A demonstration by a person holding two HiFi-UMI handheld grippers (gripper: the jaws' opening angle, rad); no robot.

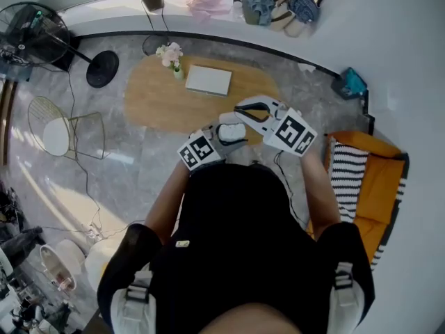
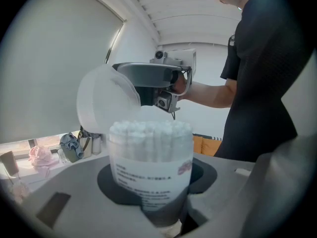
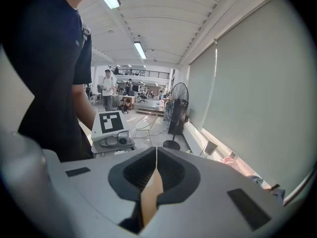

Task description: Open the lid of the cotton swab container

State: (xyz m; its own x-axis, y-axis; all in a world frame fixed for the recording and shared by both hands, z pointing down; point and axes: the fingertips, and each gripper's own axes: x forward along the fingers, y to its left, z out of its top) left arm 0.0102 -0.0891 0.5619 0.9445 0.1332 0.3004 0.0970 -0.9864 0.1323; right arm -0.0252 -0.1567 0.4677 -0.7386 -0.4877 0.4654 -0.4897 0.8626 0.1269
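A clear cotton swab container [image 2: 151, 167], packed with white swabs, stands upright between the jaws of my left gripper [image 2: 156, 178], which is shut on it. Its white lid [image 2: 104, 105] is flipped up and back at the upper left, still hinged on. In the head view the container [image 1: 233, 132] shows as a white shape in front of my left gripper [image 1: 221, 139]. My right gripper [image 3: 156, 151] is shut with nothing between its jaws. It hovers just behind and above the container [image 2: 124, 69], and over it in the head view [image 1: 243, 108].
Below me stands an oval wooden table [image 1: 153, 106] with a flat white device [image 1: 208, 80] and a small flower vase [image 1: 172, 58]. A floor fan [image 1: 35, 30], a wire chair [image 1: 66, 134] and an orange striped seat [image 1: 368, 179] surround it.
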